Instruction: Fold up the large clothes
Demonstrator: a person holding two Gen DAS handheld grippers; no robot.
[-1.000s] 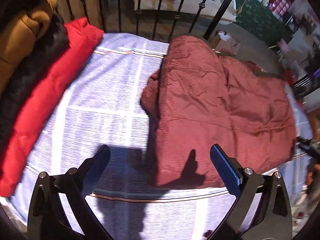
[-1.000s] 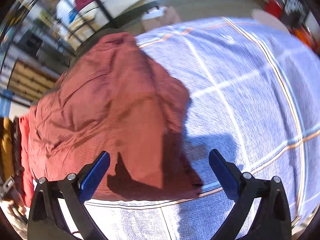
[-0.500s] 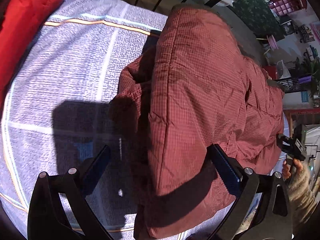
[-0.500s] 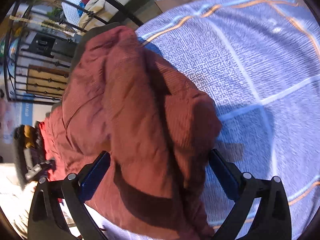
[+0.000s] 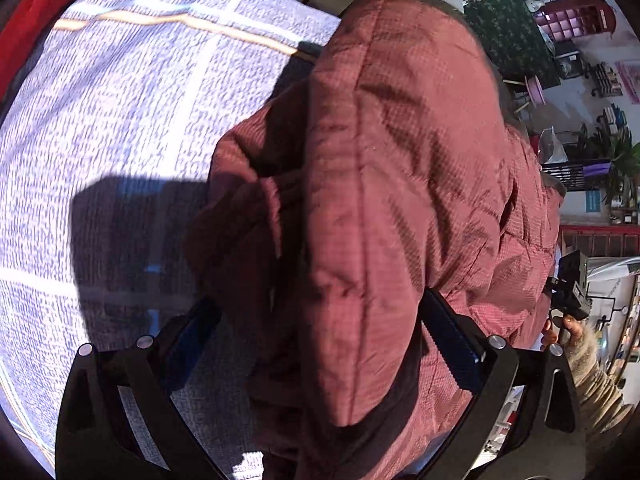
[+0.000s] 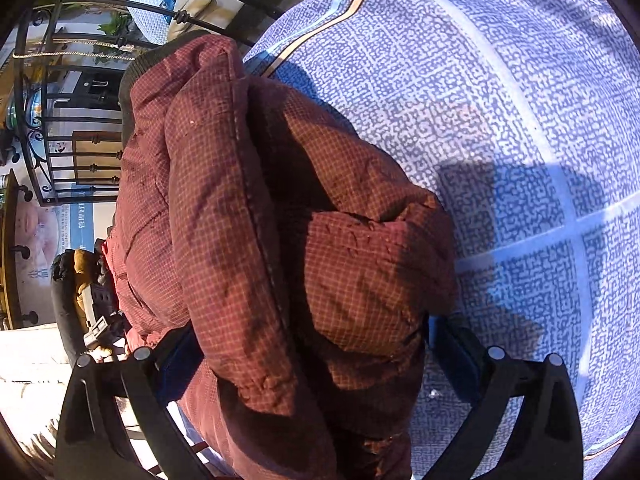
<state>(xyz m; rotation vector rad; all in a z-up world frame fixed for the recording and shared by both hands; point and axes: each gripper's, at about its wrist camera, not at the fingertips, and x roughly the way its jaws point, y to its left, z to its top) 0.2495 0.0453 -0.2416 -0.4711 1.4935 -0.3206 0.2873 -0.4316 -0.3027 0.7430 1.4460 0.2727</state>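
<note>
Jacket point(image 5: 400, 184) between both tools' spread fingers.

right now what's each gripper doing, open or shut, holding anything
Left gripper: open, jaws wide on either side of the maroon jacket, not clamped.
Right gripper: open, jaws straddling the same jacket's folded end, not clamped.

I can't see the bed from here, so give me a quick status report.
Left gripper and right gripper: jaws open, each straddling a jacket edge. Maroon padded jacket bunched on the blue checked sheet. Nothing in the way.
</note>
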